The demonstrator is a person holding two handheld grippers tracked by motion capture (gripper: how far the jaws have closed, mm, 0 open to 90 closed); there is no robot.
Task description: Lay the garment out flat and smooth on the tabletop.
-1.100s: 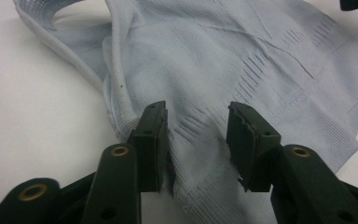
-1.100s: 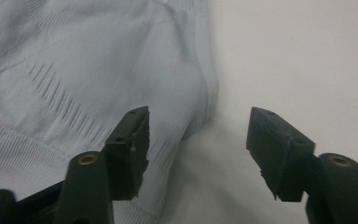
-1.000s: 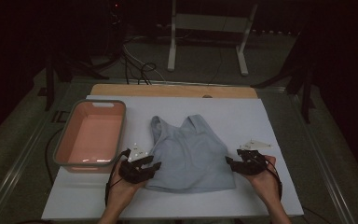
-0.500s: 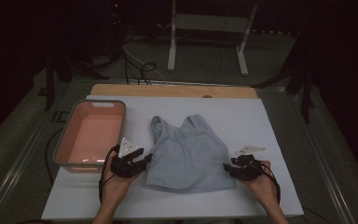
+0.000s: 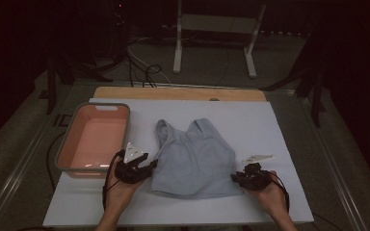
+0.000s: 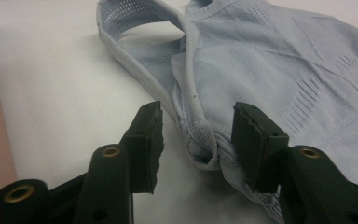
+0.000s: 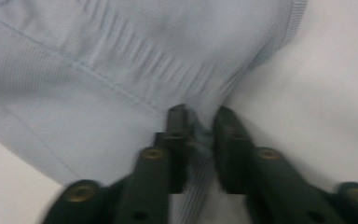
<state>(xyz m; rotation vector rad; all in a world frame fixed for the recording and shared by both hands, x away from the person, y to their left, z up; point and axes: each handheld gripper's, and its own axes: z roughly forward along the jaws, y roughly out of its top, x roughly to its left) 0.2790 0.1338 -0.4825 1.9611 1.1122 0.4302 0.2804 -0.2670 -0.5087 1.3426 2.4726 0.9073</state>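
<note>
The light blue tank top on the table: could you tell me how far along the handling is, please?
Done: tank top lies flat. In hand: right claw has just closed, pinching its side edge; left claw straddles the opposite edge, open. Left: gripping there, then lifting or folding, probably.

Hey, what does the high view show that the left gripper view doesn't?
High view: both hands, the right gripper pinching the light blue top at its right edge, and beyond the table a white stand and floor cables. Left gripper view: the left gripper with jaws apart astride the top's ribbed edge, plus its mesh weave. Both: the top, white table surface and pink tub.
</note>
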